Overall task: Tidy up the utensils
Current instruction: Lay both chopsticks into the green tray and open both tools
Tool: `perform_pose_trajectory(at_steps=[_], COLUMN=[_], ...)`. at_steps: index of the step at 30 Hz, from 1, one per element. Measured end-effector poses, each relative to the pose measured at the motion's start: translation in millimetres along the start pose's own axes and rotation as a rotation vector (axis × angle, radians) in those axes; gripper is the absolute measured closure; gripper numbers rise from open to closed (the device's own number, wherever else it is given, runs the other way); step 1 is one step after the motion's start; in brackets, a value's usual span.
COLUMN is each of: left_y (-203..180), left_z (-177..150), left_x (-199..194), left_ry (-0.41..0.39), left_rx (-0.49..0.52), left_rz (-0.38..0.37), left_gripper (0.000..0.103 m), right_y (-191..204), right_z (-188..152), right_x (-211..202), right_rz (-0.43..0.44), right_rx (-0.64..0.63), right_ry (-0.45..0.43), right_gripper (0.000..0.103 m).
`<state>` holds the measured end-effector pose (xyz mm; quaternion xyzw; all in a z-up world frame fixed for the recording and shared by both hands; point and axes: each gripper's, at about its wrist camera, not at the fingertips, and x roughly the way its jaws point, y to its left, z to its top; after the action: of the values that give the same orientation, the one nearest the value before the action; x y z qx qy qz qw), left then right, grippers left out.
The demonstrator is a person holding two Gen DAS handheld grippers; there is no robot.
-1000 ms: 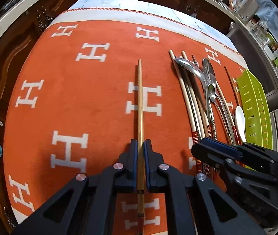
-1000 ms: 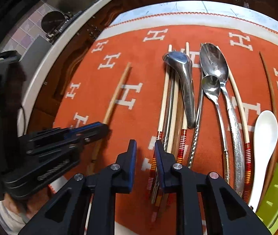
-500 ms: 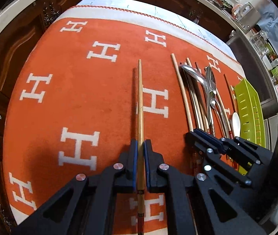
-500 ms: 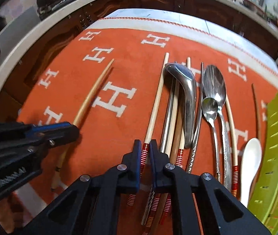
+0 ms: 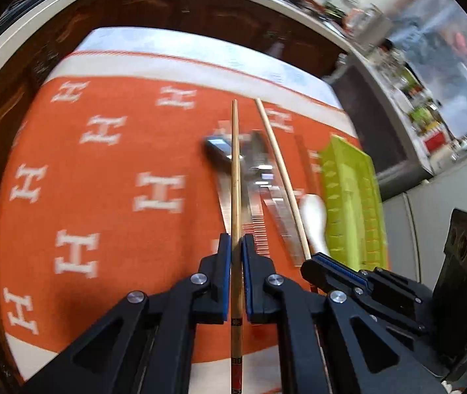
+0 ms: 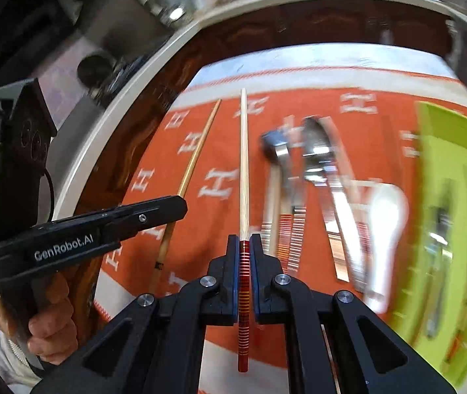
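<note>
My left gripper (image 5: 236, 241) is shut on a brown bamboo chopstick (image 5: 235, 164), which it holds clear of the orange mat (image 5: 102, 203). My right gripper (image 6: 244, 241) is shut on the red-striped handle of a pale chopstick (image 6: 243, 164), also raised off the mat. In the right wrist view the left gripper (image 6: 180, 207) and its bamboo chopstick (image 6: 197, 154) are to the left. In the left wrist view the right gripper (image 5: 312, 259) and its pale chopstick (image 5: 279, 164) are to the right. More chopsticks and metal spoons (image 6: 315, 151) lie blurred on the mat, with a white spoon (image 6: 384, 223) beside them.
A lime-green slotted tray (image 6: 447, 197) lies at the mat's right edge, with cutlery blurred inside it. The mat covers a dark wooden table (image 5: 167, 13) with a pale rim. A hand (image 6: 52, 325) holds the left gripper's handle. Cluttered counters lie beyond.
Both grippers have risen. The bamboo chopstick came up off the mat in the left gripper. The right gripper closed on the pale chopstick's striped end and lifted it from the pile.
</note>
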<state>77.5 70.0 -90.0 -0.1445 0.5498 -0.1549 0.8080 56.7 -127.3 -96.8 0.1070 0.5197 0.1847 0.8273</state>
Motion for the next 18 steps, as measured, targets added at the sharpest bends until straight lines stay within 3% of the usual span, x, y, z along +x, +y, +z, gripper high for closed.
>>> perform_pose_trajectory(at_steps=[10, 17, 18], left_y=[-135.1, -174.4, -177.4], left_z=[16.7, 14.3, 12.1], left_x=[61.9, 117.2, 121.5], left_ry=[0.117, 0.217, 0.224], left_rx=[0.155, 0.159, 0.163], left_rz=[-0.080, -0.090, -0.082], left_gripper=[0.099, 0.098, 0.092], right_y=[-132.0, -175.1, -178.7], right_z=[-19.4, -25.6, -26.9], right_x=[-76.2, -73.2, -71.5], right_rz=[-0.165, -0.221, -0.232], right_rx=[0.234, 0.287, 0.293], right_ry=[-0.077, -0.046, -0.039], right_gripper=[0.098, 0.097, 0.096])
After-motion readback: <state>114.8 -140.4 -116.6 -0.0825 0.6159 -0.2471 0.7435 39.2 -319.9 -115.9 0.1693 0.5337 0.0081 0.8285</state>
